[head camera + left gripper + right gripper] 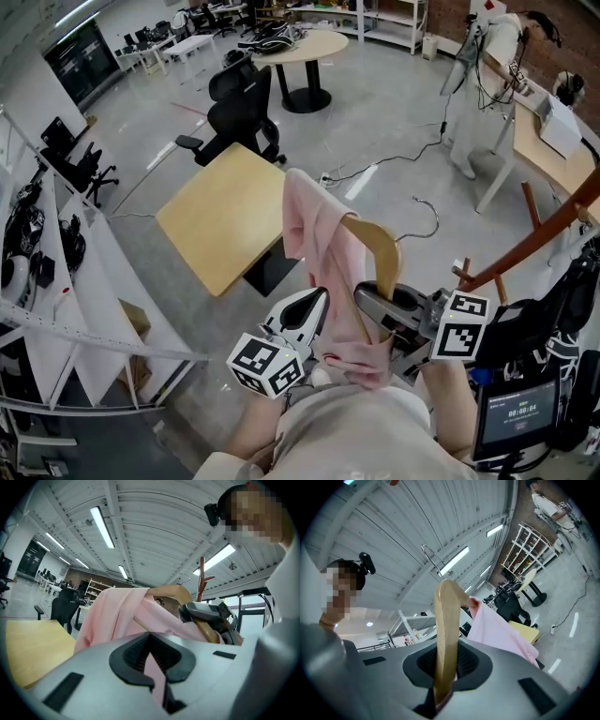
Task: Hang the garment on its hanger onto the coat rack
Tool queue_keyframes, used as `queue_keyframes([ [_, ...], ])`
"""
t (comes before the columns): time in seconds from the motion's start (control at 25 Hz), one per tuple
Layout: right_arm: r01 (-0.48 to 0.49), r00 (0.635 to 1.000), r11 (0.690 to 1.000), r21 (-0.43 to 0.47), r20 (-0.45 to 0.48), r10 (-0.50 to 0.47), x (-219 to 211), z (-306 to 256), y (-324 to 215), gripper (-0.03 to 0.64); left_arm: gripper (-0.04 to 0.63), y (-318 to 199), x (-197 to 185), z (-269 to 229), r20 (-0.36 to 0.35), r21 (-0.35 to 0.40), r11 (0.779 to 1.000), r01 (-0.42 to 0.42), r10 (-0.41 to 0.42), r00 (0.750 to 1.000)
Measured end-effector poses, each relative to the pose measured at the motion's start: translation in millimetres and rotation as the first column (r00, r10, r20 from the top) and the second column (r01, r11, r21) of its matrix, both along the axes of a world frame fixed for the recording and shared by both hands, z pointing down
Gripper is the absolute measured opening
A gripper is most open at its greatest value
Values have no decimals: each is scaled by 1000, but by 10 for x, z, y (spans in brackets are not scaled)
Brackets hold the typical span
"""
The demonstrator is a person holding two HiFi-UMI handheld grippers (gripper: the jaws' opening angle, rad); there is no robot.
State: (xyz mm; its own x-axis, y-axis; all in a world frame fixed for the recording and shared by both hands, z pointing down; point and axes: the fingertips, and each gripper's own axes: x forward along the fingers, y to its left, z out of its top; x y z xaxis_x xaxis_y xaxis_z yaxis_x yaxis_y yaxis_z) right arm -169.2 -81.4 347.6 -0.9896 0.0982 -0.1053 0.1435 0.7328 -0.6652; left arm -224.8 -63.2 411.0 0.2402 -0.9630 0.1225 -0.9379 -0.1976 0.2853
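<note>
Had the wooden hanger (380, 251) clamped in the right gripper (443, 681) and the pink garment (314, 225) draped on it pinched in the left gripper (157, 677), raised but not yet hooked onto the nearby coat rack (534, 239).

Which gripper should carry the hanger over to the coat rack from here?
Right. The right gripper is shut on the wooden hanger, and the coat rack stands on its side. The left gripper only pinches the pink garment.
</note>
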Motion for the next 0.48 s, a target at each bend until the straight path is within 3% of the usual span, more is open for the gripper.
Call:
queue_keyframes([
  [0.48, -50, 997, 994, 92, 60, 45, 496, -474, -177, 26, 6, -507, 511, -507, 41, 112, 984, -141, 137, 990],
])
